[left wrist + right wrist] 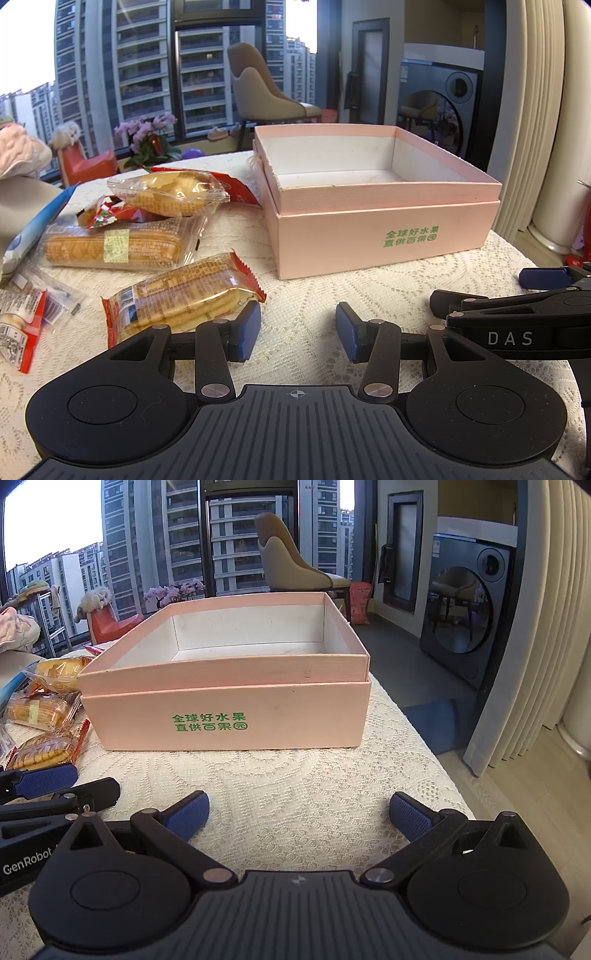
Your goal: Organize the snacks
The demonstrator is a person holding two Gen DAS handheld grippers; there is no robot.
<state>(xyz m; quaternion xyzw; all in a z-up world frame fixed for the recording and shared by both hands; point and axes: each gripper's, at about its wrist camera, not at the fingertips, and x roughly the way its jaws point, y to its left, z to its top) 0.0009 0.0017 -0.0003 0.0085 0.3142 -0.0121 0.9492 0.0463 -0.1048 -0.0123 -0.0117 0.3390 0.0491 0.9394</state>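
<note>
The pink box (384,236) sits at twelve o'clock of the right gripper (299,814), whose jaws stand wide and empty. The left gripper (297,330), partly open and empty, has the biscuit packet (184,295) at ten o'clock, perhaps touching its left pad. The box bears green Chinese lettering; the grippers read "DAS" and "GenRobot". Both point down over the lace tablecloth (295,775).

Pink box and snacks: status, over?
Left tool open, empty; right tool wide open, empty. Pink box empty, snack packets all on the cloth left of it. Path to box clear.
</note>
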